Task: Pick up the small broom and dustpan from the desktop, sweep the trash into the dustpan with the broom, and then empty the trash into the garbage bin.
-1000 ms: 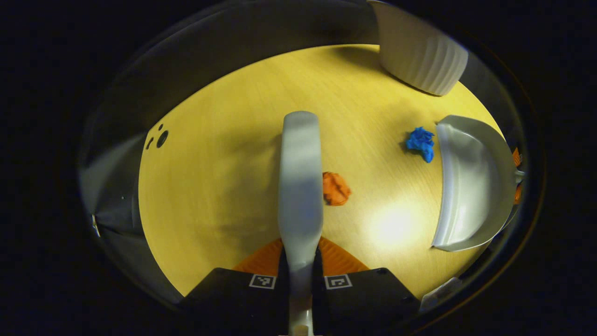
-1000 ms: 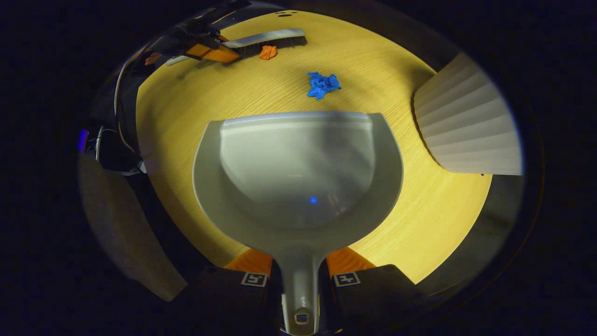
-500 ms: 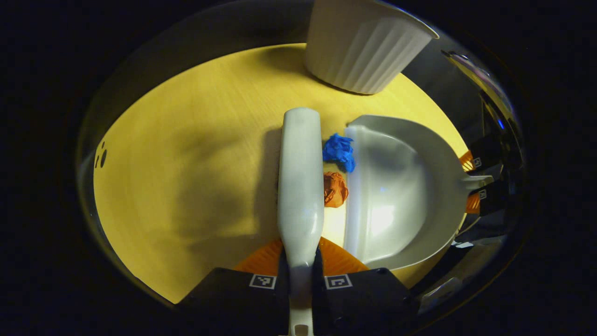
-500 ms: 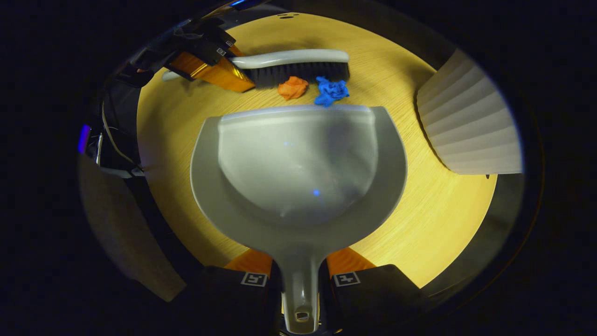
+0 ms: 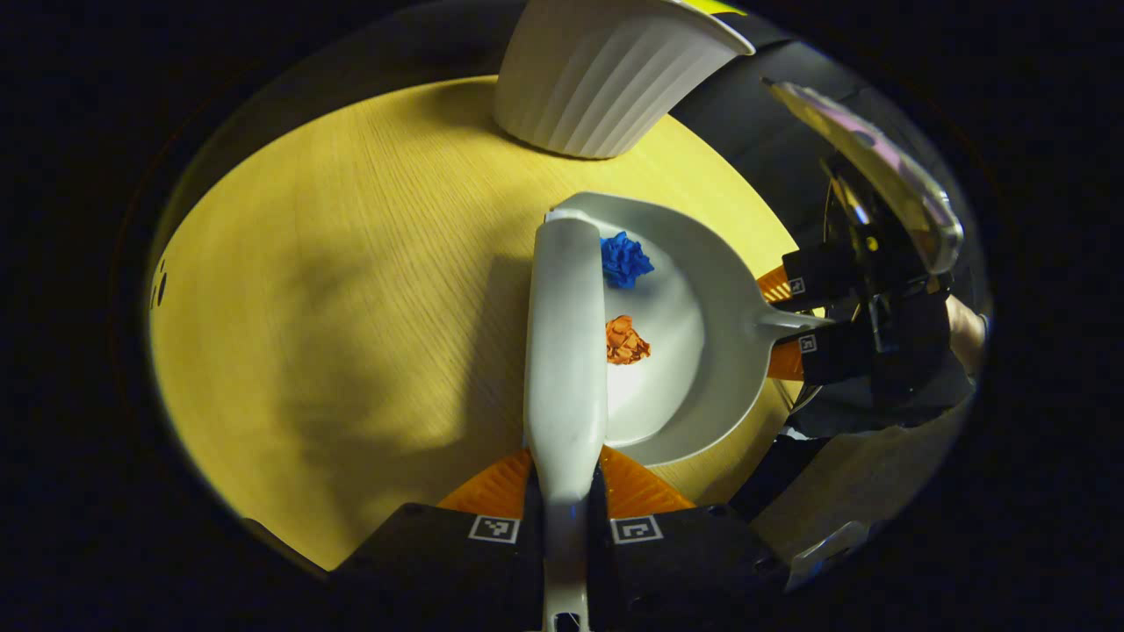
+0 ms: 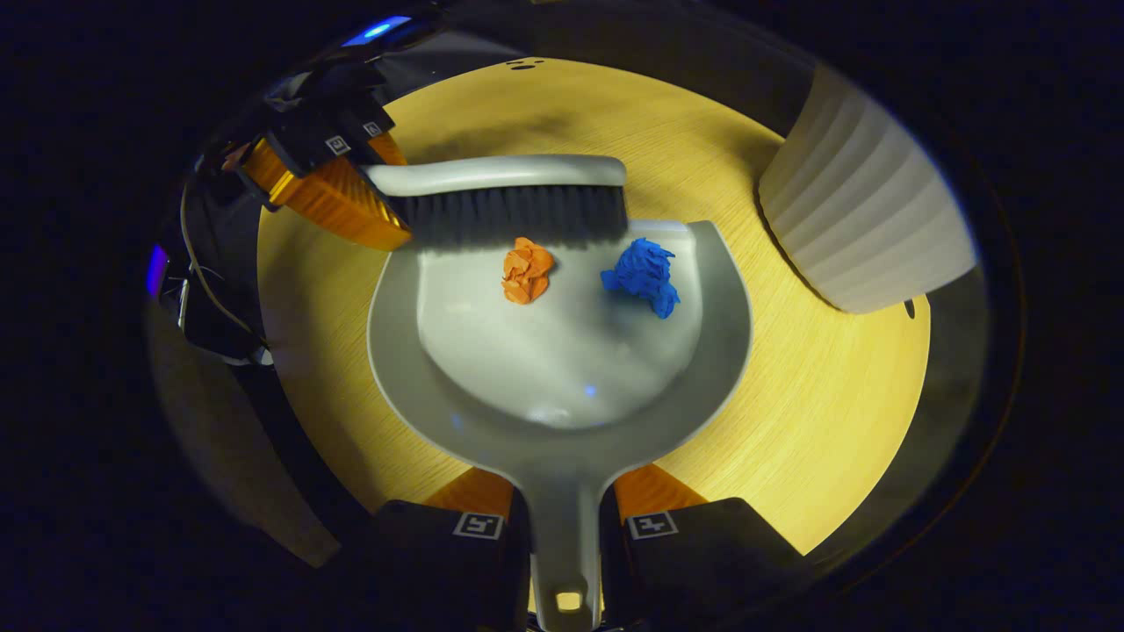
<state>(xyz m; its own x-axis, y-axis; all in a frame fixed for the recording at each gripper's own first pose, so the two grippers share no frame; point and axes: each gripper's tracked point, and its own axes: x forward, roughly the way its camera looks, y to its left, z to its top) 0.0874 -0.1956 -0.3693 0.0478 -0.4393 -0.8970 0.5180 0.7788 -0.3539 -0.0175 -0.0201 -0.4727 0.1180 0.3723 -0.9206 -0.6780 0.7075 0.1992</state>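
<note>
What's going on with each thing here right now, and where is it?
Broom: held by the left gripper, bristles at the dustpan's front lip.
Dustpan: resting on the table, handle held by the right gripper.
Orange scrap: crumpled, inside the dustpan.
Blue scrap: crumpled, inside the dustpan.
Garbage bin: white, ribbed, upright on the table, beside the dustpan.

Round yellow tabletop [image 5: 351, 290], dim surroundings
</note>
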